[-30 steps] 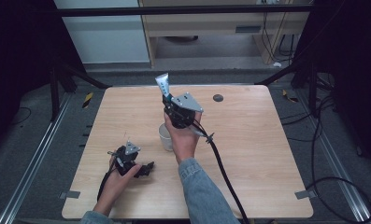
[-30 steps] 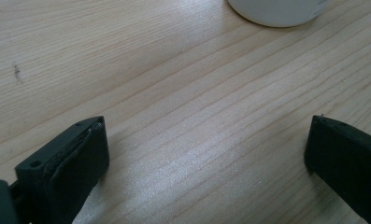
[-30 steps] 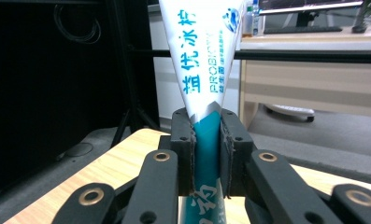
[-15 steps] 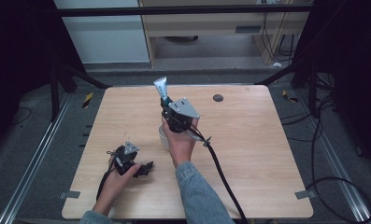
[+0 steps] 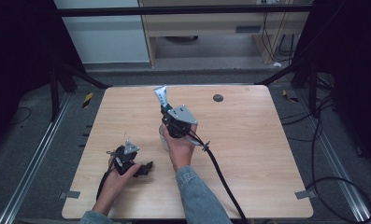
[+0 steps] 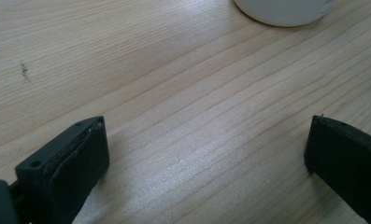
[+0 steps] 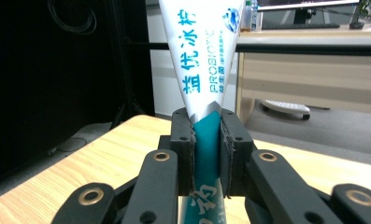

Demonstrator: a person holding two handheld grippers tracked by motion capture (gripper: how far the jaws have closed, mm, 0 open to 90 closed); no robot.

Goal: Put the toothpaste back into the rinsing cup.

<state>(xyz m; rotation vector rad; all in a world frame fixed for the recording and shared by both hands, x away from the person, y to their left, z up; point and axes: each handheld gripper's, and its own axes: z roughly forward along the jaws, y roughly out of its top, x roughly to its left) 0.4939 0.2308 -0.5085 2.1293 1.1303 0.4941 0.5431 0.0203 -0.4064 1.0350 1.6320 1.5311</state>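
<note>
Right gripper (image 5: 166, 108) is held up over table (image 5: 267, 154) centre, jaws clamped on a toothpaste tube (image 5: 161, 96) that sticks up and leans far-left. The right gripper view has the tube (image 7: 206, 65) pinched at its teal section between the pads, white part with "PROBIOTIC" and blue print flaring above; top and bottom of tube are cut off at frame edges. High view can't resolve that print.

White cup (image 5: 164, 138) sits on the table just below the right gripper, mostly hidden by the gripper and right hand (image 5: 181, 148). In the left gripper view its rim (image 6: 281, 10) is cropped at the top edge.

Left gripper (image 5: 146, 168) rests low on the near-left table, in left hand (image 5: 117, 175); jaws hard to read from above. Its own view has them spread wide, bare wood between, nothing held.
</note>
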